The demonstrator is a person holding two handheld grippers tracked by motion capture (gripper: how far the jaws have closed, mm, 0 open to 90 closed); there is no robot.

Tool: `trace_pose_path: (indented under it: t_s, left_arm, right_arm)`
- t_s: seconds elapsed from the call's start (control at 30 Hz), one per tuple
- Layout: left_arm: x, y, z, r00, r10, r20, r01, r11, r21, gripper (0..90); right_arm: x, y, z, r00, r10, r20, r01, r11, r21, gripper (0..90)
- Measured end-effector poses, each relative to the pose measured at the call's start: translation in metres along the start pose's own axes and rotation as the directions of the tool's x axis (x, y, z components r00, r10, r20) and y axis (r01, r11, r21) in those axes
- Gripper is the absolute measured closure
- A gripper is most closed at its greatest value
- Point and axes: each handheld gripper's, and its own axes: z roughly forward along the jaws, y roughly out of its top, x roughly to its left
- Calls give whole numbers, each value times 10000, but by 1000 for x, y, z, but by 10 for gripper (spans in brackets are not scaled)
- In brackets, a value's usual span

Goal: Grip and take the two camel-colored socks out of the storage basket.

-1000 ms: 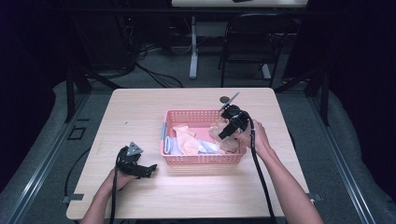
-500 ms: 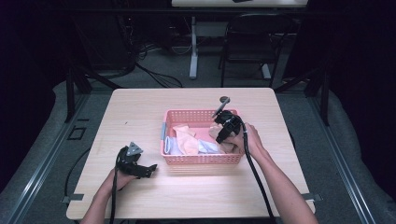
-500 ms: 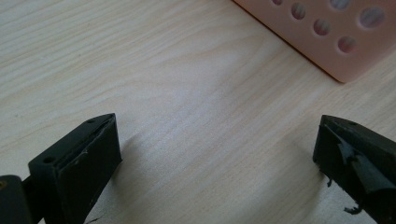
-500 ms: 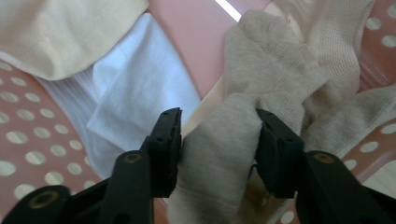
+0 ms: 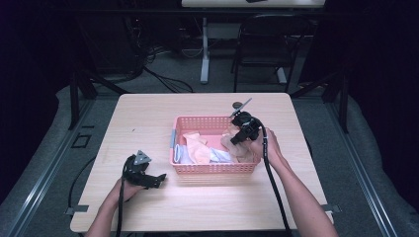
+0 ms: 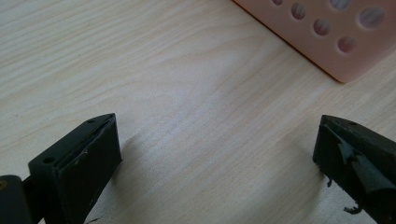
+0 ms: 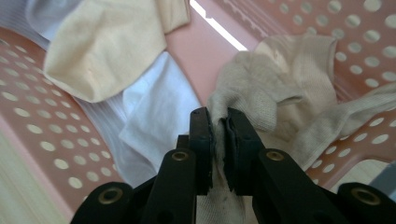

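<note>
A pink perforated basket (image 5: 212,169) stands mid-table and holds several socks. My right gripper (image 5: 236,140) reaches into its right end. In the right gripper view its jaws have just been closing and now pinch a fold of a beige-grey sock (image 7: 280,79), so the right gripper (image 7: 217,116) is shut on it. Beside that sock lie a cream sock (image 7: 102,42) and a white sock (image 7: 159,107). My left gripper (image 5: 158,180) rests on the table left of the basket. Its jaws (image 6: 217,140) stand wide apart over bare wood, open and holding nothing.
The basket's corner (image 6: 327,32) sits just beyond the left gripper. A small dark round object (image 5: 237,104) lies on the table behind the basket. A dark chair (image 5: 262,44) and cables are on the floor beyond the table's far edge.
The right gripper has dipped down and slightly left into the basket, and its jaws have come together on the beige-grey sock. The left gripper has stayed put.
</note>
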Motion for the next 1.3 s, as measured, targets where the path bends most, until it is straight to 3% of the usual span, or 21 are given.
trace_pose_path:
  t_s: [0.13, 0.2, 0.53, 1.3]
  left_arm:
    - [0, 0, 0, 10000, -19, 0, 19, 10000, -14, 6]
    - [0, 0, 0, 10000, -16, 0, 16, 10000, -13, 6]
    - [0, 0, 0, 10000, -1, 2, 1, 10000, 0, 7]
    - [0, 0, 0, 10000, -19, 0, 19, 10000, -15, 7]
  right_arm:
    - [2, 0, -9, 10000, -26, -70, 24, 9998, -220, 823]
    - [4, 0, -17, 9998, 48, -171, -59, 9980, -630, 823]
    - [5, 2, -42, 9997, -151, -178, 131, 9940, -1085, 823]
    - [2, -9, -110, 9995, -116, 291, 181, 9725, -2321, 824]
